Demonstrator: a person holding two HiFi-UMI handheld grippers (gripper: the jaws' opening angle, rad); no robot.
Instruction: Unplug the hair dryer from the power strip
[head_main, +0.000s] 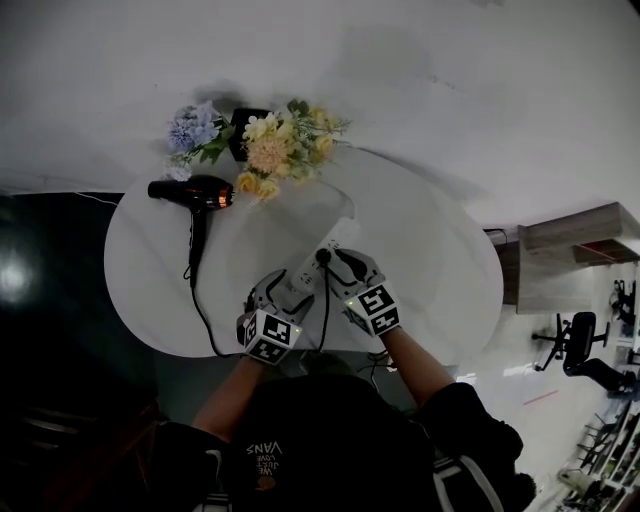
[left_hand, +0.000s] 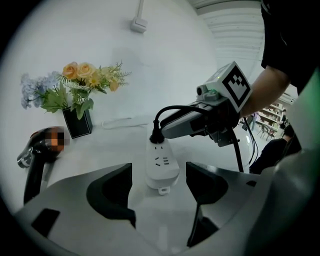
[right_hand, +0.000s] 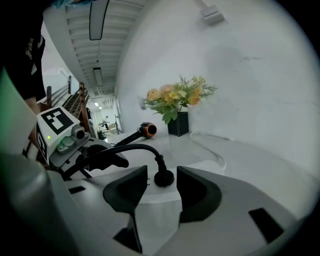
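Observation:
A white power strip (head_main: 318, 262) lies mid-table, also seen as the power strip (left_hand: 161, 164) and the power strip (right_hand: 150, 186). A black plug (left_hand: 156, 136) stands in its far socket, its cable (head_main: 203, 322) running to the black hair dryer (head_main: 195, 195) at the left. My right gripper (head_main: 340, 262) comes from the right, and in the right gripper view the right gripper (right_hand: 162, 181) has its jaws narrowed onto the plug (right_hand: 164, 177). My left gripper (head_main: 287, 290) is open; its wide jaws straddle the strip's near end in the left gripper view (left_hand: 159, 192).
Yellow and blue flowers in a black vase (head_main: 262, 140) stand at the table's back by the wall. The strip's white cord (head_main: 347, 205) curves off behind it. The round table's front edge (head_main: 300, 352) is just below the grippers. The floor at left is dark.

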